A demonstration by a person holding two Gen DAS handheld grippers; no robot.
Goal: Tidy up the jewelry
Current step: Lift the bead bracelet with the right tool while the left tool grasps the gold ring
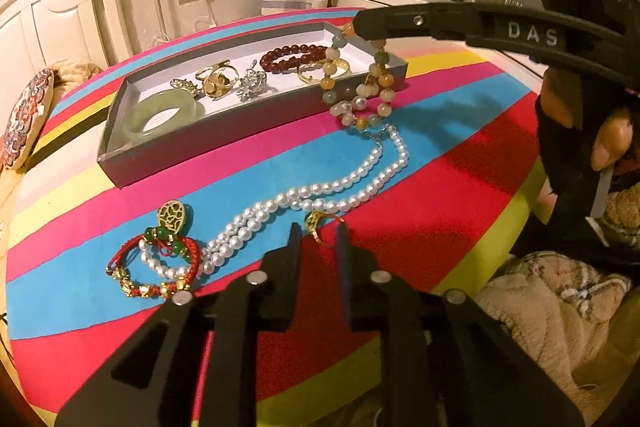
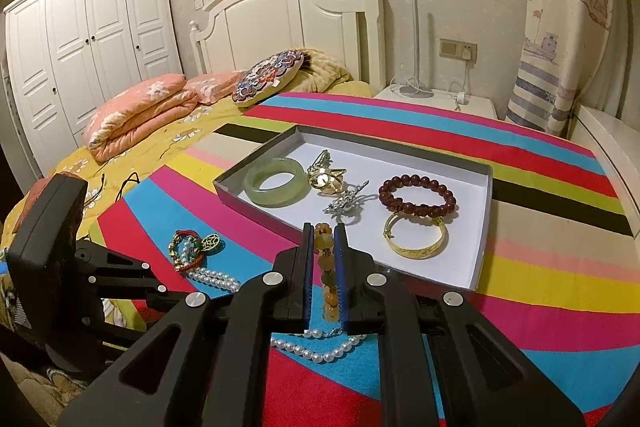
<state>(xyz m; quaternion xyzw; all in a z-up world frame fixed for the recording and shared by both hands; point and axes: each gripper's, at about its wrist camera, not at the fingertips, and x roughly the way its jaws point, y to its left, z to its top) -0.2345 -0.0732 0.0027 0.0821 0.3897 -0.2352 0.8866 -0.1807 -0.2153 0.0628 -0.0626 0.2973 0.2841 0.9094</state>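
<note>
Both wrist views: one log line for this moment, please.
right gripper: holding bead strand over tray edge | left gripper: open by gold ring

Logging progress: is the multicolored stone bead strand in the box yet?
Out: multicolored stone bead strand dangles from the right tool, beside the grey box.

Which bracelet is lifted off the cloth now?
The multicolor stone bead bracelet, hanging from the right gripper; others lie in the tray or on the cloth.
</note>
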